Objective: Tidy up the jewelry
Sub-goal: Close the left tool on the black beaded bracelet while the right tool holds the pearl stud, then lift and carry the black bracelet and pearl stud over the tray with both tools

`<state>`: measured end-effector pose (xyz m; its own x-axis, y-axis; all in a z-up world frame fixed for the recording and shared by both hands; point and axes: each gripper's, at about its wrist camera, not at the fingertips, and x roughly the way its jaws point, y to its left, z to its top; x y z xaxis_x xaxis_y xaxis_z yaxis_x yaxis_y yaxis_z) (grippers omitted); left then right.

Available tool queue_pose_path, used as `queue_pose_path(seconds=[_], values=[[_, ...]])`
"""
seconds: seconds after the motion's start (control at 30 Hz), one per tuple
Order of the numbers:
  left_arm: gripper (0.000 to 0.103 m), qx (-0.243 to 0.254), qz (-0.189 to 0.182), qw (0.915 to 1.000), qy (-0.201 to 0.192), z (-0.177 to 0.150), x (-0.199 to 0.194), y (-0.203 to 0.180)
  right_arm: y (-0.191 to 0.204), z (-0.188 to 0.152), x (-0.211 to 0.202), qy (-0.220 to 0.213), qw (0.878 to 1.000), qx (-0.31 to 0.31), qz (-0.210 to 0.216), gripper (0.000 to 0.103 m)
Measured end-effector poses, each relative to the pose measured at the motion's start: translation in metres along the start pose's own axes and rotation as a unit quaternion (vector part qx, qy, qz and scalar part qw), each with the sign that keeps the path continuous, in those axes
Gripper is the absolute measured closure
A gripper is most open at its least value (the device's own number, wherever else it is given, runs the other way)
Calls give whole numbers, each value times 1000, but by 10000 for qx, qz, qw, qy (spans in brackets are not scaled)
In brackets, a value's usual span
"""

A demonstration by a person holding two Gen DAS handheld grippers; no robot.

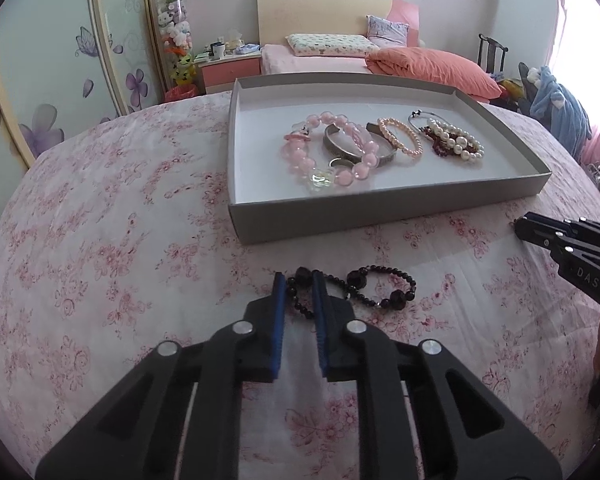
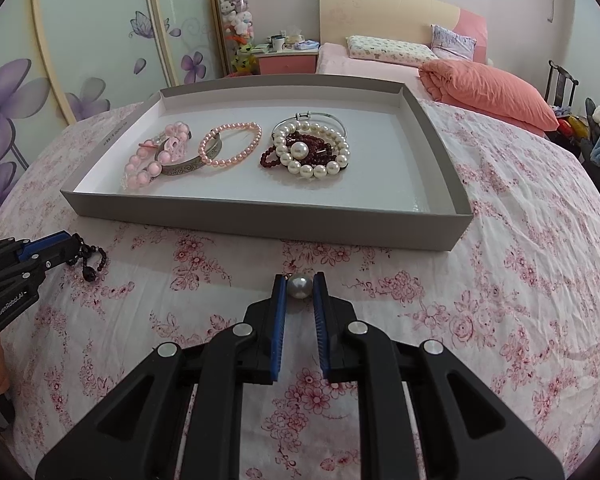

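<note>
Black bead bracelet and pearl, both pinched.
Left tool nipped on limp strand; right tool clamps slippery sphere; floral desk cloth.

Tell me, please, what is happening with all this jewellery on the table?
A person is sorting jewellery with two hand-held grippers. The left gripper is closed on a black beaded bracelet lying on the pink floral tablecloth. The right gripper pinches a single grey pearl. Ahead, the shallow grey cardboard tray already holds pink, white pearl and dark red bead bracelets and a silver bangle.
</note>
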<state>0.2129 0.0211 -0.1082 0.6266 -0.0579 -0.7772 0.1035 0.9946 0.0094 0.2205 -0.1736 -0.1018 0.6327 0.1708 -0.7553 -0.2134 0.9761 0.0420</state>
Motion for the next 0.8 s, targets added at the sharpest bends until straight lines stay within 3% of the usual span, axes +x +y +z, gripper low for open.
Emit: queue_pose_path(seconds=[0.17, 0.2, 0.8], values=[[90, -12, -9, 10000, -10, 0, 0, -2, 1, 0, 0, -3, 10000, 0, -6, 89], [97, -41, -30, 10000, -12, -1, -1, -1, 1, 1, 1, -6, 10000, 7, -7, 89], [97, -221, -321, 9989, -257, -12, -23, 6, 0, -8, -19, -310, 9994, 114, 84, 89]])
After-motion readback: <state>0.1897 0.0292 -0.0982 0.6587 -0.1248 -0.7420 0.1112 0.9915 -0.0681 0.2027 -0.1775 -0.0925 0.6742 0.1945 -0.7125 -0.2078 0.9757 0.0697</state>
